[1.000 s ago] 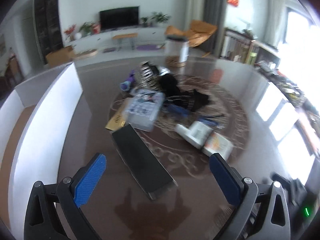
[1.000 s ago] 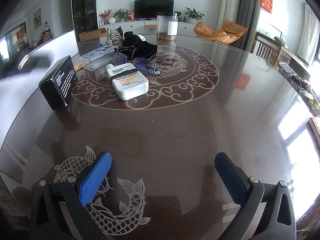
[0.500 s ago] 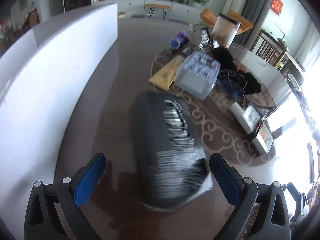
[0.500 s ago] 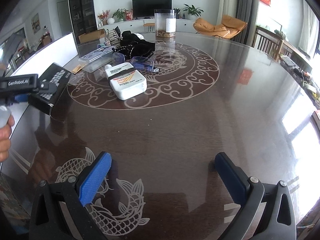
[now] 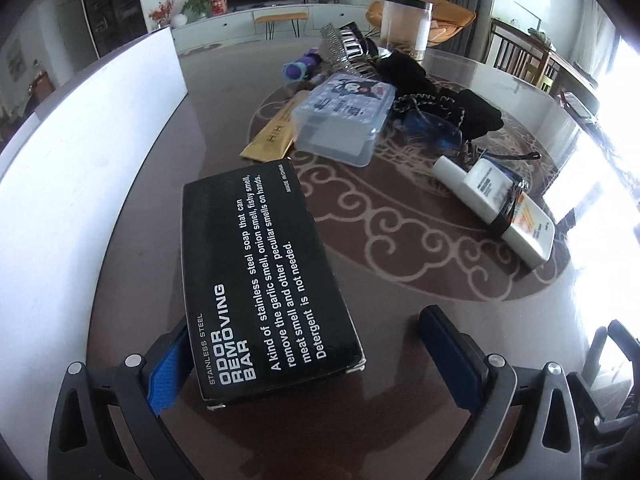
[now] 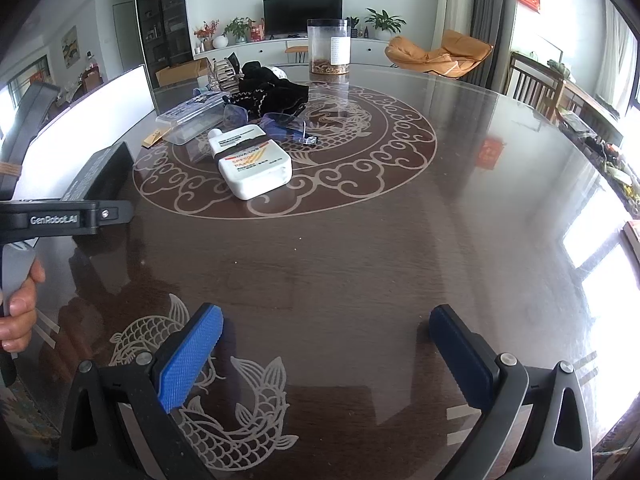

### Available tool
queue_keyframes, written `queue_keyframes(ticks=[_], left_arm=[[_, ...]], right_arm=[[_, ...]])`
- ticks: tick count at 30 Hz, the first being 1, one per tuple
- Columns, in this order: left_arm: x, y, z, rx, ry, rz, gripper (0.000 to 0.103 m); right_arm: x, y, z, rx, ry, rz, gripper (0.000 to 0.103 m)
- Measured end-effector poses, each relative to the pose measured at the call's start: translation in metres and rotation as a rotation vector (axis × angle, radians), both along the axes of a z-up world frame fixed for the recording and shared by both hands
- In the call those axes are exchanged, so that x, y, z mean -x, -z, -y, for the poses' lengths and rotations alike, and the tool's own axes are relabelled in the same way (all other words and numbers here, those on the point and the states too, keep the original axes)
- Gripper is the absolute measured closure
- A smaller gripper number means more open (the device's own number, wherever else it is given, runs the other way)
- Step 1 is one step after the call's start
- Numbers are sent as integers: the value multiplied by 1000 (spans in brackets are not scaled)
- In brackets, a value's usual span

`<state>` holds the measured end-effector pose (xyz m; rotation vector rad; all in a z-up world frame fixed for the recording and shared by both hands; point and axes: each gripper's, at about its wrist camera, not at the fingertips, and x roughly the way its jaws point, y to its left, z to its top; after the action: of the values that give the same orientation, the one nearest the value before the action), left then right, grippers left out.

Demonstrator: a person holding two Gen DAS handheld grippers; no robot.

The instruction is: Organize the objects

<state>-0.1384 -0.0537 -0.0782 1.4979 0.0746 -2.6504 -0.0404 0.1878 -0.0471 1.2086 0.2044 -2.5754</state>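
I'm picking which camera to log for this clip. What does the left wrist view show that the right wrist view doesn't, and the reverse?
Only the left wrist view shows the readable label of the black box, lying between the open left gripper fingers, plus a purple item behind the clutter.

Only the right wrist view shows the open right gripper over bare table with fish inlay, and a hand holding the other tool.

Both show the white bottle, clear plastic case, black cloth and tall clear canister.

A black box (image 5: 256, 276) printed "ODOR REMOVING BAR" lies flat on the table (image 5: 400, 340).
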Motion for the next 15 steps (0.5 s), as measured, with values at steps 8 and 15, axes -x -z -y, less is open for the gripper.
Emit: queue_keyframes(ticks=[8, 15], left_arm=[[-12, 1, 4, 6, 2, -61, 0], [-6, 2, 5, 5, 3, -69, 0]], right_arm=[[0, 0, 0, 0, -1, 0, 0], [0, 0, 0, 0, -2, 0, 0]])
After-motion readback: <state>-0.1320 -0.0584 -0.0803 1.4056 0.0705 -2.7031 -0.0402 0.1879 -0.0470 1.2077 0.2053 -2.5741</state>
